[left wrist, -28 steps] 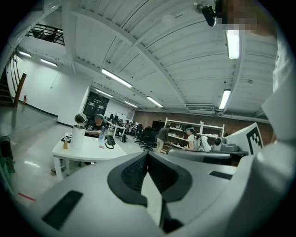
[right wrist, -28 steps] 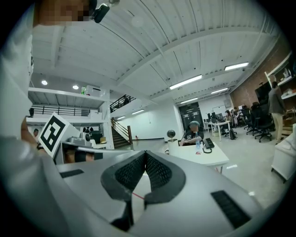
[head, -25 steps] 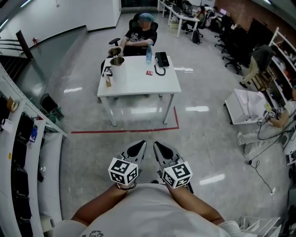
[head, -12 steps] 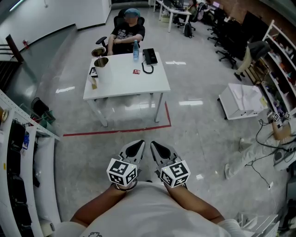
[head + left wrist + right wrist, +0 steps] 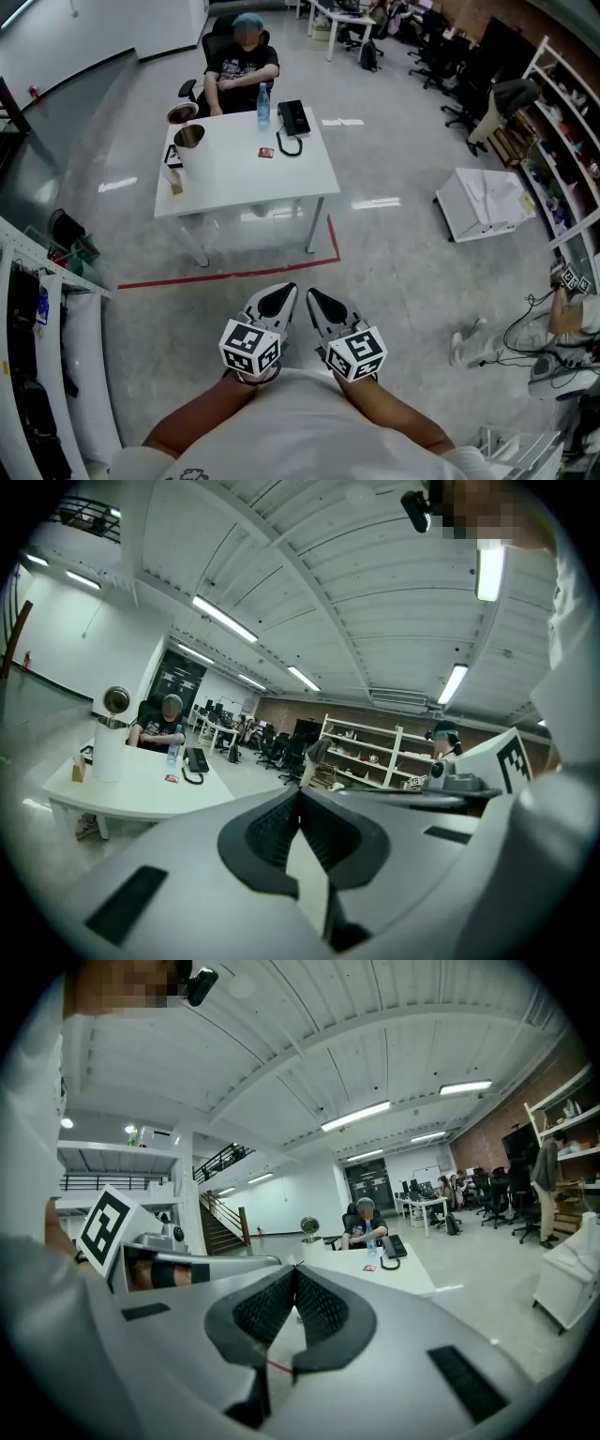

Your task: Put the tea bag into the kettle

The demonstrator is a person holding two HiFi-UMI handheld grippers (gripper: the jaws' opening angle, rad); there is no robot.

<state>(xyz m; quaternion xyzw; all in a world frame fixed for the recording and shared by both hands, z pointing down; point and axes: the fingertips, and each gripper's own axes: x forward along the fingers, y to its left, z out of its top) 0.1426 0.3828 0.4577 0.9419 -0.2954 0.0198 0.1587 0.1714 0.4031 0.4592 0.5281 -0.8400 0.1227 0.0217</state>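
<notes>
Far ahead stands a white table point(image 5: 246, 173). On its far left corner is a steel kettle point(image 5: 188, 136) with its lid up; in the left gripper view the kettle point(image 5: 111, 747) looks pale and tall. A small red tea bag point(image 5: 266, 153) lies near the table's back middle and shows as a red speck, the tea bag point(image 5: 171, 778), in the left gripper view and again point(image 5: 368, 1267) in the right gripper view. My left gripper point(image 5: 281, 294) and right gripper point(image 5: 316, 298) are held side by side close to my body, well short of the table. Both are shut and empty.
A person point(image 5: 242, 64) sits behind the table, next to a water bottle point(image 5: 262, 104) and a black phone point(image 5: 292, 117). A small brown box point(image 5: 174, 184) is on the table's left edge. Red floor tape point(image 5: 234, 272) frames the table. Shelving point(image 5: 37, 309) stands left, a white cart point(image 5: 483, 202) right.
The table and seated person have slid up and left in the head view as the camera moves. Both grippers keep the same pose, shut, in front of my body.
</notes>
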